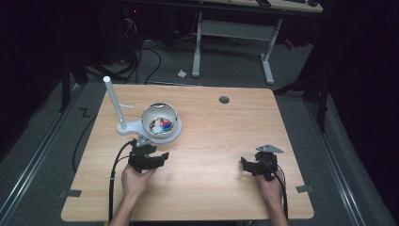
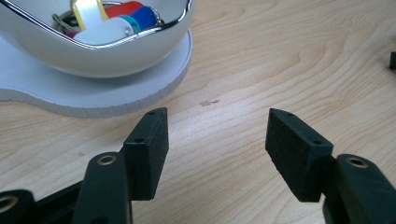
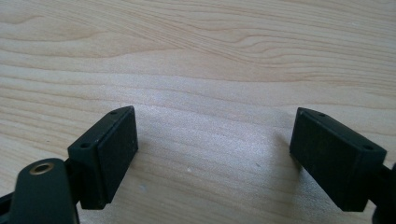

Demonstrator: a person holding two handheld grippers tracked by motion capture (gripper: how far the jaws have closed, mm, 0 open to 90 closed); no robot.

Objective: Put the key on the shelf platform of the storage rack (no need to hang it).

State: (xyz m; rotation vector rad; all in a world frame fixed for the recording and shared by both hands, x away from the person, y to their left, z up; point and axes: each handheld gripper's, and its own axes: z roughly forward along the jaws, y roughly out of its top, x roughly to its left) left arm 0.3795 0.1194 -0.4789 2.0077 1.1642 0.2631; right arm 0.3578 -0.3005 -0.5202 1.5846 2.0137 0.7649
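While both pairs of jaws stand spread and empty, the left gripper (image 2: 217,144) should be aimed squarely over the glossy white round bowl (image 2: 116,56) of small coloured pieces (image 2: 126,21).

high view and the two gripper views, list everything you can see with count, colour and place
table: one, light wood, fills the middle of the high view
bowl: one, white with a shiny rim, left far part of the table, sitting on the stand base
small items: several, red, blue, white and yellow, inside the bowl; exact count unclear
stand base: one, white, flat, under the bowl
post: one, white, rising tilted from the stand base, left of the bowl
desk frame: one, white legs, on the floor beyond the table
left tongs: one, black, open, near the bowl
right tongs: one, black, open, right near part of the table
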